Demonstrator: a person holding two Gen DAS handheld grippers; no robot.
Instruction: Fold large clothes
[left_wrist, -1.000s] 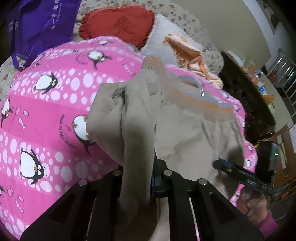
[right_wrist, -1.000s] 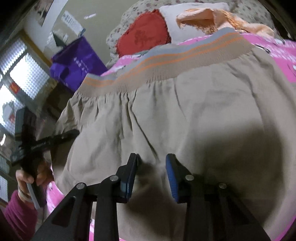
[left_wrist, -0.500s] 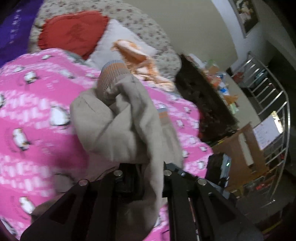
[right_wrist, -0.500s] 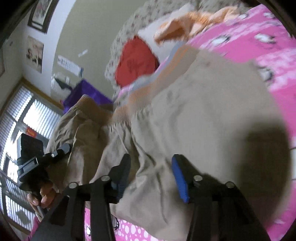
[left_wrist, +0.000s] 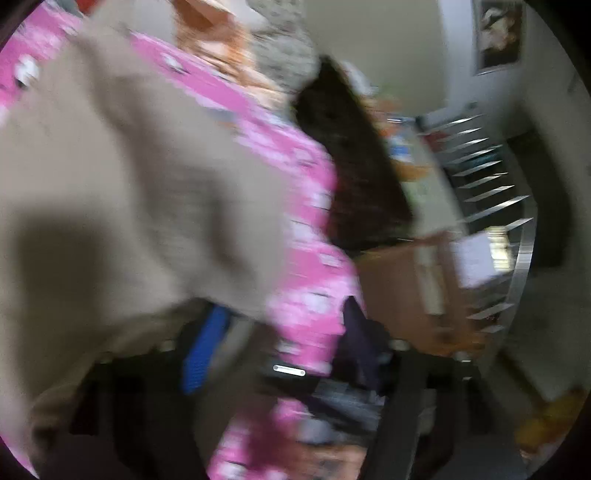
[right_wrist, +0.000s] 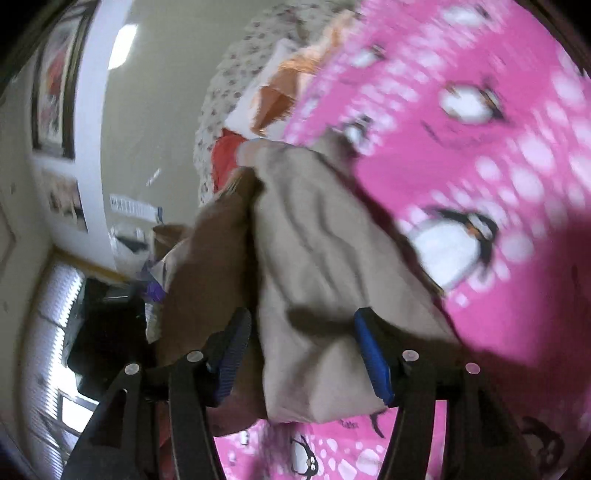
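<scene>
I read the pink penguin blanket (right_wrist: 480, 166) as my landmark; it fills most of the right wrist view and runs as a blurred pink band through the left wrist view. The beige garment (right_wrist: 314, 258) lies bunched on that blanket, heaped toward its left edge in the right view, and spreads wide over its left part in the left view (left_wrist: 129, 184). Beyond the blanket's far end I see a speckled cover (right_wrist: 229, 110), a white pillow with an orange cloth (right_wrist: 288, 88) on it, and a sliver of red cushion (right_wrist: 225, 155). Off the blanket's right side in the left view stand a dark furniture top (left_wrist: 351, 166), a cardboard box (left_wrist: 406, 288) and a metal rack (left_wrist: 491, 184), all smeared by motion. My right gripper (right_wrist: 303, 354) sits over the blanket's near edge, jaws opening, a fold of the garment between the blue pads but not pressed. My left gripper (left_wrist: 280, 354) is also opening; garment cloth drapes over its left blue pad (left_wrist: 203, 354), nothing gripped that I can make out through the blur.
</scene>
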